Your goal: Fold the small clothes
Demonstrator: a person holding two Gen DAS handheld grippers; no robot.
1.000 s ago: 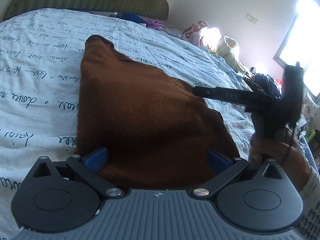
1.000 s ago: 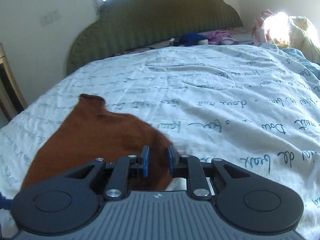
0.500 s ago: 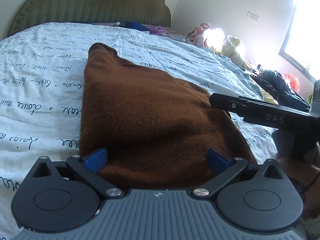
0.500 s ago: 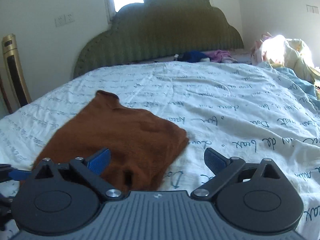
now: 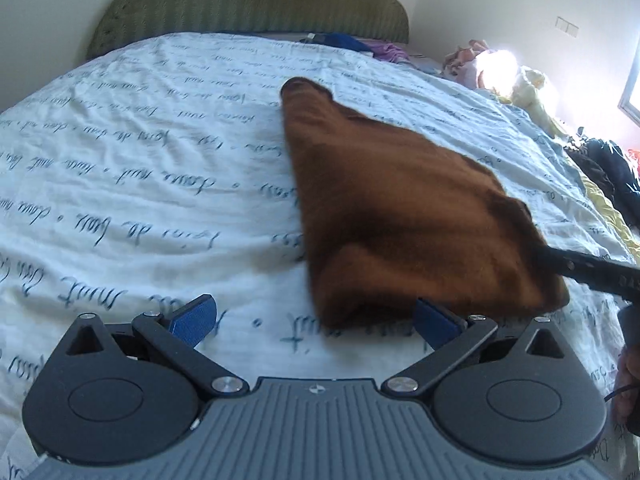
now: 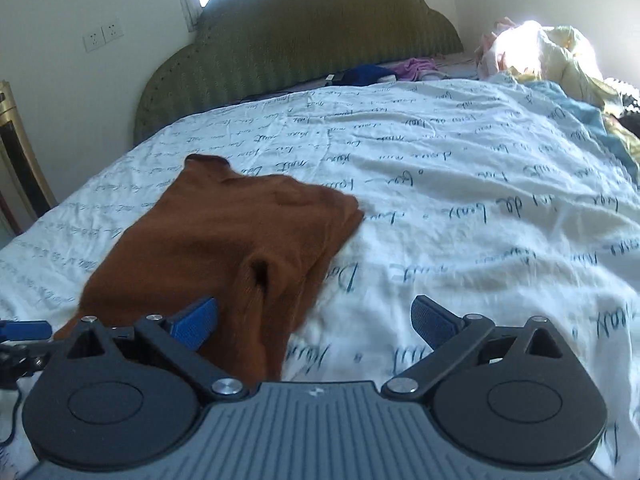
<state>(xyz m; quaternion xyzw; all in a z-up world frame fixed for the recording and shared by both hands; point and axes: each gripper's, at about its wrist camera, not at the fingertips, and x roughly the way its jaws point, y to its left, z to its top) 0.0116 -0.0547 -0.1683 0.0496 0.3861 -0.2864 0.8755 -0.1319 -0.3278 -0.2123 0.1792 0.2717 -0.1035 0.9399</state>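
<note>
A brown garment (image 5: 404,216) lies folded flat on the white bedsheet with blue script (image 5: 140,184). My left gripper (image 5: 314,320) is open and empty, just in front of the garment's near edge, its right finger beside the cloth. In the right wrist view the garment (image 6: 224,248) lies to the left, with a dark fold opening near its near edge. My right gripper (image 6: 314,320) is open and empty, its left finger over the garment's near edge. The right gripper's black finger (image 5: 588,270) shows at the garment's right corner in the left wrist view.
A green padded headboard (image 6: 304,40) stands at the far end of the bed. Blue and purple clothes (image 6: 376,72) lie by it. A heap of pale clothes (image 6: 548,52) and dark clothes (image 5: 612,172) sit on the right side. A wooden frame (image 6: 16,168) stands at the left.
The right gripper opened and let go of the garment's corner a second ago. The left gripper drew back and left, so the garment no longer lies between its fingers.
</note>
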